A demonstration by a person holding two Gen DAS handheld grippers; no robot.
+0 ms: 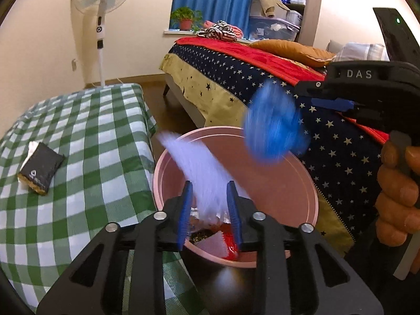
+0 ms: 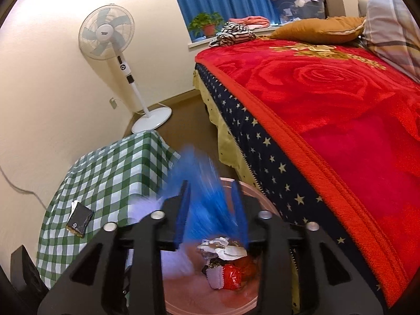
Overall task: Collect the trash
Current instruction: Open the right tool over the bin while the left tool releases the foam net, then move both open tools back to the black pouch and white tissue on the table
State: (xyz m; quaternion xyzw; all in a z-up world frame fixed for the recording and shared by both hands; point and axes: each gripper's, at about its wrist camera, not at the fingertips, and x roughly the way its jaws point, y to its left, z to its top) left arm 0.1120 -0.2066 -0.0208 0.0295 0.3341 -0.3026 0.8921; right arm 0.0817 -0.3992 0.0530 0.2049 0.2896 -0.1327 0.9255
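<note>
A pink bin [image 1: 302, 194] stands on the floor between the checked table and the bed; it also shows in the right wrist view [image 2: 252, 191]. Wrappers, red [image 2: 232, 275] and silver [image 2: 223, 248], lie in it. My left gripper [image 1: 210, 210] is open above the bin, and a blurred white piece of trash [image 1: 199, 165] is in the air between its fingers. My right gripper [image 2: 211, 210] is open above the bin, and a blurred blue piece [image 2: 202, 183] is in the air between its fingers; it also shows in the left wrist view [image 1: 273, 123].
A green checked table [image 1: 78, 144] stands left of the bin, with a black packet [image 1: 40, 168] on it. A bed with a red blanket [image 2: 328, 105] is on the right. A white standing fan [image 2: 115, 39] stands by the wall.
</note>
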